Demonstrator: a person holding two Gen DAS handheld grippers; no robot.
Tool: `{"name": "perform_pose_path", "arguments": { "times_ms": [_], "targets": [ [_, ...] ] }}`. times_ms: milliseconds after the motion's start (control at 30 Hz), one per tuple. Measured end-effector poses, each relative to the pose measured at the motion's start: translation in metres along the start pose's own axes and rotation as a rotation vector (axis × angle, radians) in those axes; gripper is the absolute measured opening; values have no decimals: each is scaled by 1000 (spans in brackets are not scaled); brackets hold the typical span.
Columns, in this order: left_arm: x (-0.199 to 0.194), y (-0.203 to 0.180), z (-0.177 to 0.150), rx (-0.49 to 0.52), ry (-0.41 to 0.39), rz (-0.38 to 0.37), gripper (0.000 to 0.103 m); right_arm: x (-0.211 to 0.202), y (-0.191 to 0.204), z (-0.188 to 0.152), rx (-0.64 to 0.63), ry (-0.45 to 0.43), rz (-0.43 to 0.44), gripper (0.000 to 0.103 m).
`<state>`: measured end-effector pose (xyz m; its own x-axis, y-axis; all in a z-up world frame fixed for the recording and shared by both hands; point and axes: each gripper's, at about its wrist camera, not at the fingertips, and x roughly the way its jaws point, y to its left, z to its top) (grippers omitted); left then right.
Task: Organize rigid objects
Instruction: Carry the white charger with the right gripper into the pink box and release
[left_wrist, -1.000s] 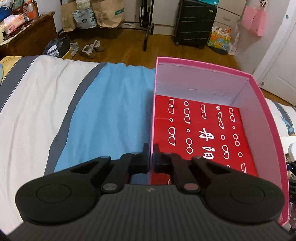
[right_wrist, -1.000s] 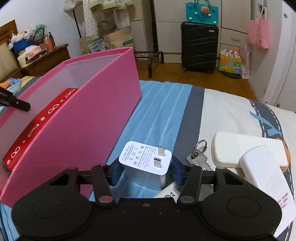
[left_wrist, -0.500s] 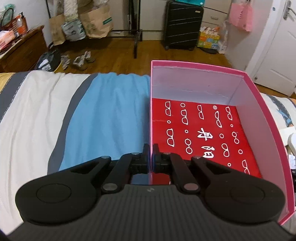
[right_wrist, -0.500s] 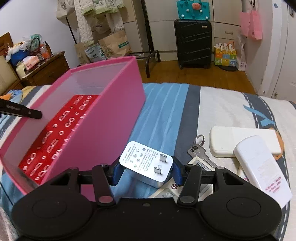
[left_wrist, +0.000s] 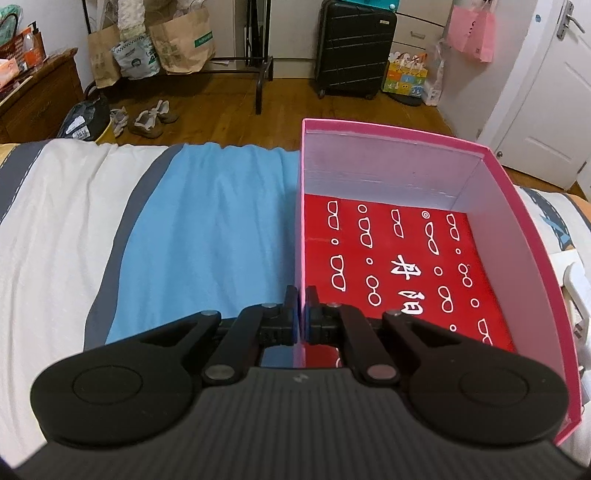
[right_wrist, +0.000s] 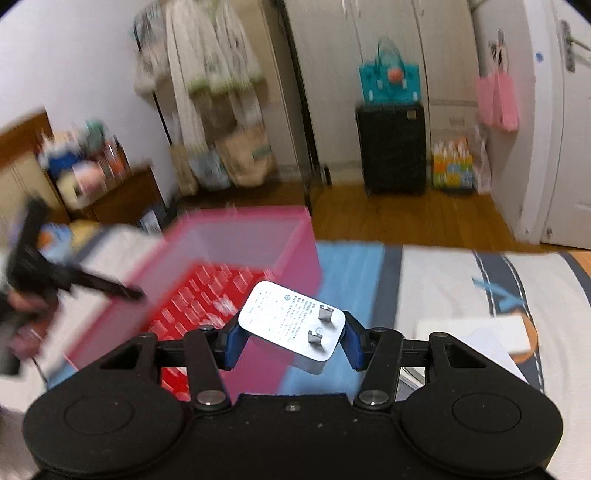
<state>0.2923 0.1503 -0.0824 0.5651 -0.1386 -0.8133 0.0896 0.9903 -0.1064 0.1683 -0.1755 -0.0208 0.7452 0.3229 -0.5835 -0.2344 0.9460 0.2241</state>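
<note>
Right wrist view, white two-pin charger (right_wrist: 291, 325) clamped in right jaws, left jaws pinching pink box (left_wrist: 509, 229) wall – red patterned floor

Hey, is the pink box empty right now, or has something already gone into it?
Empty, as far as shown: the pink box shows only its red patterned floor. The white charger is outside, held in the right gripper.

Box (left_wrist: 491, 236) on bed (left_wrist: 207, 236); charger (right_wrist: 293, 325) above bed, right of box

pink box (left_wrist: 524, 229) with red, white-patterned floor; white charger (right_wrist: 291, 321); blue-striped bedspread (left_wrist: 207, 236).
</note>
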Motion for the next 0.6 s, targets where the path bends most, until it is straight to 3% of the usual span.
{"name": "perform_pose_path", "arguments": {
  "times_ms": [133, 267, 600],
  "targets": [
    [1, 2, 1, -16, 7, -6, 3, -4, 27, 14, -18, 14, 76, 58],
    [1, 9, 0, -42, 17, -26, 3, 16, 58, 23, -39, 129, 91, 58],
    [1, 17, -4, -72, 25, -55, 4, 139, 82, 50, 82, 399, 106, 58]
  ]
}}
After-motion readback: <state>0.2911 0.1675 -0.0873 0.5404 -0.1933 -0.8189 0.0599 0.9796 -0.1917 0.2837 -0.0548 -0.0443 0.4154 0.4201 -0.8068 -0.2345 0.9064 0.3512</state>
